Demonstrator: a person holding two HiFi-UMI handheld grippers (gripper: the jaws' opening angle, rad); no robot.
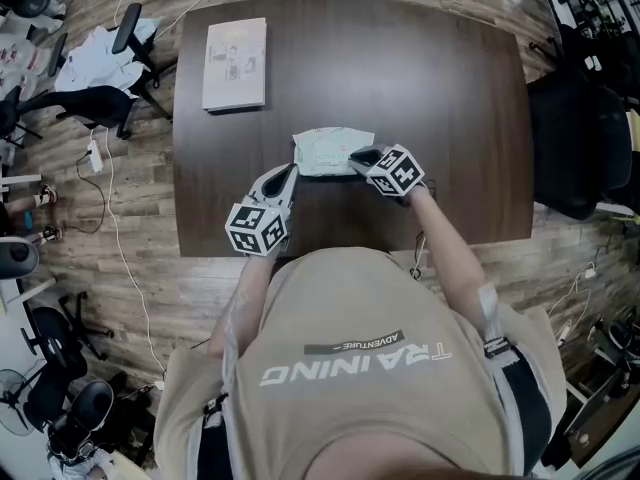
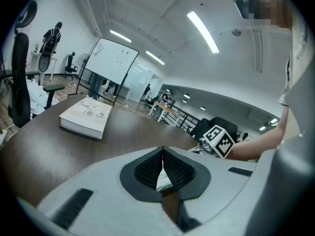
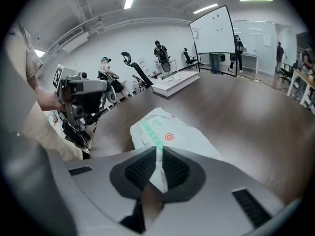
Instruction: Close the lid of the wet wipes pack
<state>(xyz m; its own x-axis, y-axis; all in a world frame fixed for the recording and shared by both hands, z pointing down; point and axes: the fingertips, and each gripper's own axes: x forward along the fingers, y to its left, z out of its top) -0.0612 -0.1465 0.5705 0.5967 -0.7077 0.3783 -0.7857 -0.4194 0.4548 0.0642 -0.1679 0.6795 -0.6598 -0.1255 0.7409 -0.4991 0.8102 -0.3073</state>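
The wet wipes pack (image 1: pixel 325 148) is white with green print and lies flat near the table's front edge. I cannot make out its lid in any view. My left gripper (image 1: pixel 291 171) meets the pack's near left corner. In the left gripper view its jaws (image 2: pixel 162 150) touch at the tips, with a sliver of the pack (image 2: pixel 162 181) between the pads. My right gripper (image 1: pixel 360 156) is at the pack's near right edge. In the right gripper view (image 3: pixel 158 150) its pads pinch the near end of the pack (image 3: pixel 172 134), which stretches away beyond them.
A closed white book (image 1: pixel 235 63) lies at the far left of the dark wooden table (image 1: pixel 450 118). Office chairs stand on the floor to the left (image 1: pixel 110 103) and right (image 1: pixel 580 138). The person's torso is close against the front edge.
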